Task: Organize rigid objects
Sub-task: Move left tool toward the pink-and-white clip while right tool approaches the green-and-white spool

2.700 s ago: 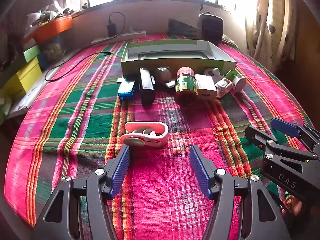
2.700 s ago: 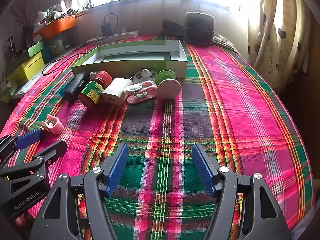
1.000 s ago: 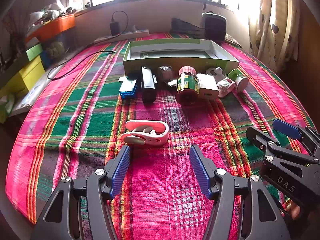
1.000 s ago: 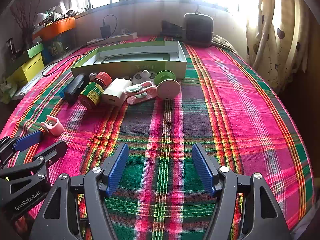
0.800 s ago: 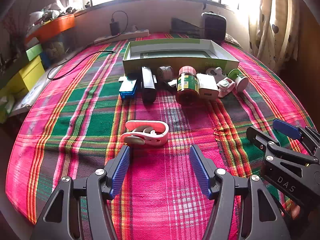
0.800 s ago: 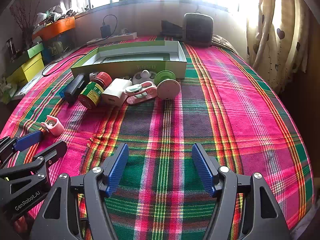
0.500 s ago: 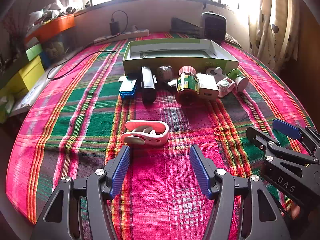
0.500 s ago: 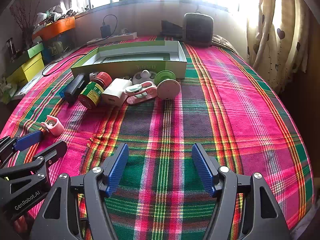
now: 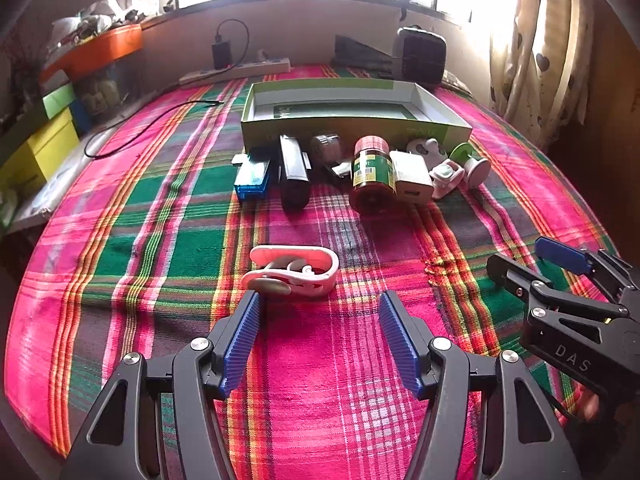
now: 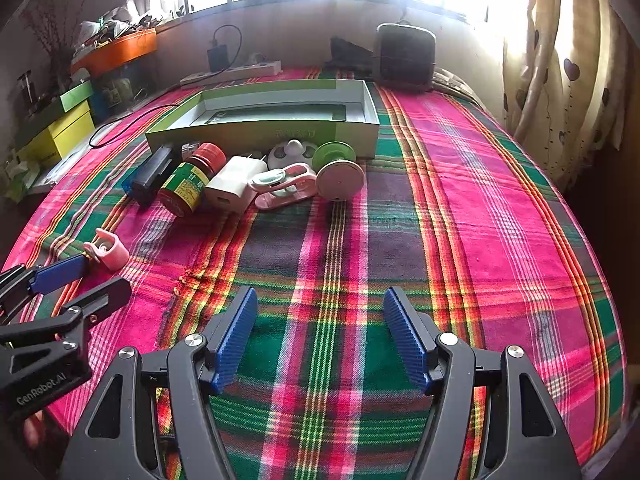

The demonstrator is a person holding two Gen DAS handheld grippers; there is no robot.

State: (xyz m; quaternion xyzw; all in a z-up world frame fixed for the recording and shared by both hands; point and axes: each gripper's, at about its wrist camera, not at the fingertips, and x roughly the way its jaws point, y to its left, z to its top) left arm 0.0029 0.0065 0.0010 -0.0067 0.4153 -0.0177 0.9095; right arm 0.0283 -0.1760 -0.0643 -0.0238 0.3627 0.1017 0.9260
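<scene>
A pink clip [image 9: 294,271] lies on the plaid cloth just ahead of my open, empty left gripper [image 9: 318,308]; it also shows in the right wrist view [image 10: 107,254]. A green open box [image 9: 348,114] stands further back. In front of it lie a blue case [image 9: 252,178], a black block [image 9: 294,170], a red-capped bottle [image 9: 373,174], a white charger [image 9: 412,178], a second pink clip [image 10: 282,186] and a green-and-white disc [image 10: 340,174]. My right gripper [image 10: 320,312] is open and empty over bare cloth.
A black cable [image 9: 132,128] and a power strip [image 9: 236,72] lie at the back left. A dark speaker [image 10: 406,56] stands behind the box. Coloured boxes [image 9: 44,136] line the left edge. A curtain [image 10: 560,72] hangs at the right.
</scene>
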